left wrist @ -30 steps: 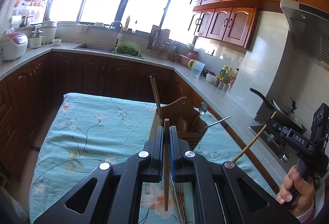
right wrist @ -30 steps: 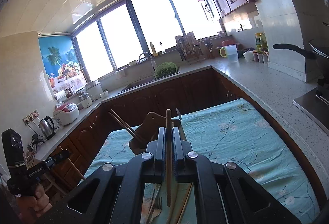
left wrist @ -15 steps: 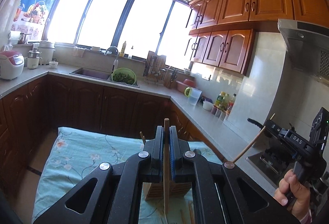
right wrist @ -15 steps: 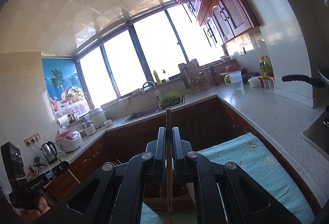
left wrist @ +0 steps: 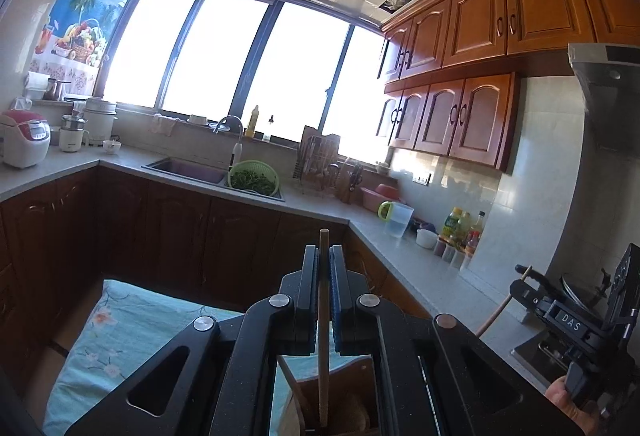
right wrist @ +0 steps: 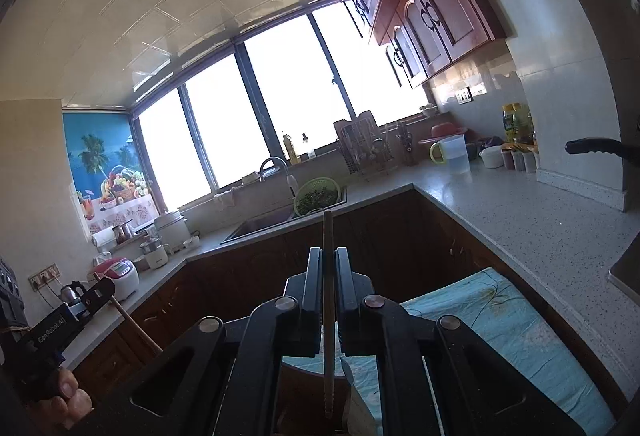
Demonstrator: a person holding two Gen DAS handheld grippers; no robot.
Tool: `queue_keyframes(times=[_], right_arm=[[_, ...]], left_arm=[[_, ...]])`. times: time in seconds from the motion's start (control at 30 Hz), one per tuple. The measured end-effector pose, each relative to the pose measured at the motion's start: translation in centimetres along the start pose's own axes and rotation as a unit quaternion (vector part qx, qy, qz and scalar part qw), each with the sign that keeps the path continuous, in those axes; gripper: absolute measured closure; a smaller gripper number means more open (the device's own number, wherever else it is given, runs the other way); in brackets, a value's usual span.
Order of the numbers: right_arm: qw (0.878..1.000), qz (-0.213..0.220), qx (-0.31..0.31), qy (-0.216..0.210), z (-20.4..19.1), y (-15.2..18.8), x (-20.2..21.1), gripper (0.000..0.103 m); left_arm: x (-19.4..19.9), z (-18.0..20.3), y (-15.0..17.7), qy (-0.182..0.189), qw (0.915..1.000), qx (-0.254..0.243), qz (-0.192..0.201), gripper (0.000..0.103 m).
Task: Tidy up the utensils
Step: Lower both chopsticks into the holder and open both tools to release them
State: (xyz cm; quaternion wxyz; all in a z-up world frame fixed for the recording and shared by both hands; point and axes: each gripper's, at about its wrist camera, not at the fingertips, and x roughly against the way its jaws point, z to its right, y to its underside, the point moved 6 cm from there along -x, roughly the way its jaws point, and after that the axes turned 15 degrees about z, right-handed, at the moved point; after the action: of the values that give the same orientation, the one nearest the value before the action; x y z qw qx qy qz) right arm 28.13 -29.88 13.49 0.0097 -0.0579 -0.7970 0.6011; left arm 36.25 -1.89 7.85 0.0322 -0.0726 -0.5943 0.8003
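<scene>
In the left wrist view, the left claw is clamped on one wooden chopstick, which stands upright between the jaws with its lower end dipping into the wooden utensil holder directly below; a second stick leans inside that holder at the left. The holder sits on a desk covered with a floral cloth. At the far right the right claw also shows, closed on its own chopstick, which slants down and to the left. In the right wrist view, the right claw grips one chopstick upright, its lower end pointing into the dark space below; whether it has entered the holder I cannot tell. At the left edge the left claw appears with its stick angled downward. By count: two claws, one chopstick in each, and one more already in the holder. Such a chopstick is probably light, stiff and a little smooth, so a hold near mid-length, as here, should keep it from pivoting or slipping while it is lowered.
</scene>
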Motion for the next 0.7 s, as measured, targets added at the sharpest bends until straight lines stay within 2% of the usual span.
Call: queue_keyframes(times=[0.27, 0.43, 0.5, 0.7], right_arm=[[0.999, -0.037, -0.003, 0.004, 1.2, 4.9, -1.1, 0.097], [0.997, -0.072, -0.001, 0.000, 1.3, 7.0, -1.8, 0.097], [0.996, -0.087, 0.003, -0.003, 1.1, 7.8, -2.0, 0.097], [0.995, -0.096, 0.001, 0.000, 1.4, 8.0, -2.1, 0.097]], left_arm=[[-1.8, -0.3, 6.7, -0.011, 0.9995, -0.005, -0.030, 0.100], [-3.1, -0.1, 9.0, -0.011, 0.9980, -0.012, -0.061, 0.099], [-3.5, 0.1, 9.2, -0.013, 0.9979, -0.019, -0.060, 0.098], [-3.6, -0.5, 7.9, -0.011, 0.9974, -0.017, -0.068, 0.098]])
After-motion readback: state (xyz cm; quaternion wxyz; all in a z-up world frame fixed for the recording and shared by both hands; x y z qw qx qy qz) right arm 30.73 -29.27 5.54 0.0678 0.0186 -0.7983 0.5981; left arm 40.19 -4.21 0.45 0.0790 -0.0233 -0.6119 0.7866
